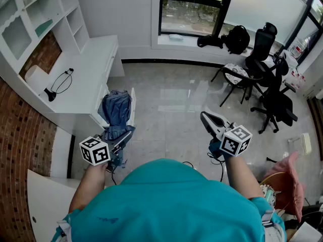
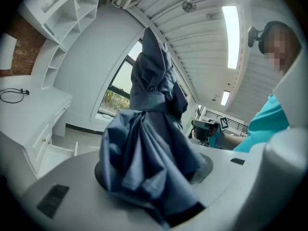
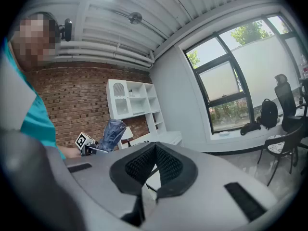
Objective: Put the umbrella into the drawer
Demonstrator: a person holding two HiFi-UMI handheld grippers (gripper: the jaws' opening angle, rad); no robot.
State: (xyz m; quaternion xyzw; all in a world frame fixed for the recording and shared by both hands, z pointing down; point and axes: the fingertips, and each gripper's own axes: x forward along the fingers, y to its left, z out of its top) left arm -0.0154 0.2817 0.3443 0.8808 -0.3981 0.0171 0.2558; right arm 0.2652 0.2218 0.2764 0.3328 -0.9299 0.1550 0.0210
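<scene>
One umbrella (image 2: 149,143) — seemingly clamped in left hand-held gripper (image 1: 121,136).

Pale glossy tiled floor (image 1: 171,110), white desk (image 1: 96,59) along red brick wall (image 1: 20,130), open white shelving unit (image 1: 50,9) above it, black-framed window (image 1: 194,9), black office chairs (image 1: 272,95) nearby, black backpack (image 1: 236,38) on sill, white slatted ceiling (image 2: 202,28), lit strip light (image 2: 231,35).

No words, numbers or brand names can be read in any view. Only black-and-white square code patterns are seen, on the left gripper's cube (image 1: 95,151) at eight o'clock and the right gripper's cube (image 1: 236,140) at four o'clock.
</scene>
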